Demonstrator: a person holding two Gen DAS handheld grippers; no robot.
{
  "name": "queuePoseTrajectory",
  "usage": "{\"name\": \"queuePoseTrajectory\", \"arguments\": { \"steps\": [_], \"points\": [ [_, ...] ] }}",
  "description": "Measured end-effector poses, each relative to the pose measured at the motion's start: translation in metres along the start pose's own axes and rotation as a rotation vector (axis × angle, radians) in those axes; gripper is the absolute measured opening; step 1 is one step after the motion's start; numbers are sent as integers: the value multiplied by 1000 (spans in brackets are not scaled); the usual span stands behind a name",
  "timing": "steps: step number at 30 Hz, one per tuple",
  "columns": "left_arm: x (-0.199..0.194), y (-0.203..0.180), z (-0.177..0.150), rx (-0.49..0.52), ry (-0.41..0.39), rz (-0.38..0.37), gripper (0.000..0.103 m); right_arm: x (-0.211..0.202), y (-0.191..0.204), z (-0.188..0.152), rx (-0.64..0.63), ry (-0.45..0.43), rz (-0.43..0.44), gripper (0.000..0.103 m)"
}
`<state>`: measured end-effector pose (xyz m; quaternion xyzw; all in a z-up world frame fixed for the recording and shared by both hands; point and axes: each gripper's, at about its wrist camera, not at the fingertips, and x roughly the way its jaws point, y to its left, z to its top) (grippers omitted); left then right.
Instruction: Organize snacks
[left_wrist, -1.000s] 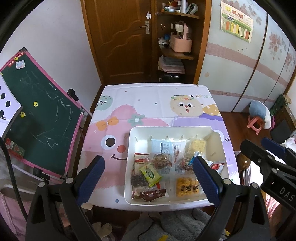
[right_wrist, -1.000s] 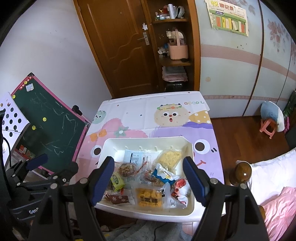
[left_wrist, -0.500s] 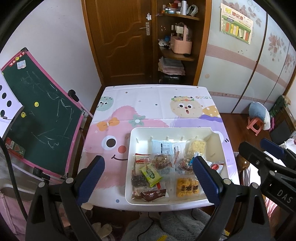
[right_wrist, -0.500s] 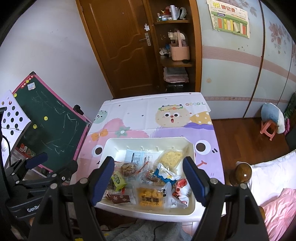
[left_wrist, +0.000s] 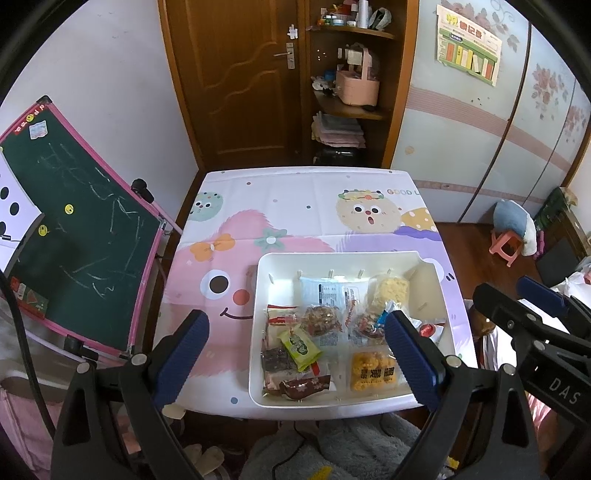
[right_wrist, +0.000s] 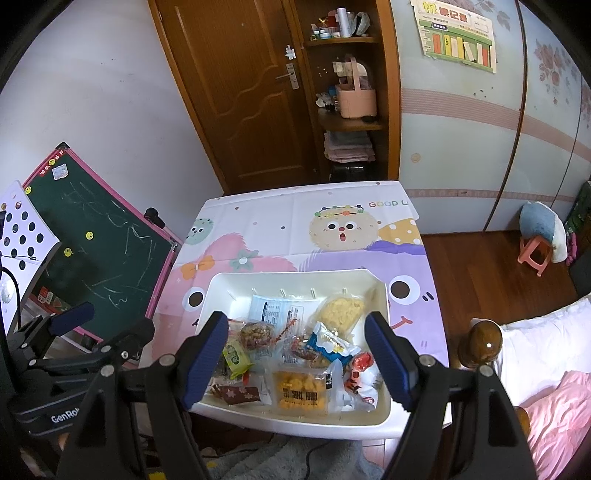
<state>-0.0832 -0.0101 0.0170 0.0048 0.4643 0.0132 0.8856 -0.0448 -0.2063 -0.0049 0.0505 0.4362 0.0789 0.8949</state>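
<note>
Little has changed over the last second: both views have only drifted slightly. The wrapped snacks (left_wrist: 317, 339) lie jumbled in the white plastic bin (left_wrist: 258, 295) on the cartoon-print desk (left_wrist: 288, 206), which reads "GOOD L". The left gripper (left_wrist: 295, 354) and the right gripper (right_wrist: 295, 354) hover above, fingers wide apart and empty, so no sorting shows.

"GOOD L" is printed on the tablecloth (right_wrist: 384, 204). "GenRo" is marked on the left gripper (right_wrist: 66, 417), and "DAS" on the right gripper (left_wrist: 563, 386). Packet and wall-chart print cannot be read.
</note>
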Motion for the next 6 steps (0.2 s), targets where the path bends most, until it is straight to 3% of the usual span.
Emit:
{"name": "queuePoseTrajectory", "arguments": {
  "steps": [6],
  "points": [
    [-1, -3, 2, 12, -7, -8, 95, -2, 1, -1, 6, -11, -4, 77]
  ]
}}
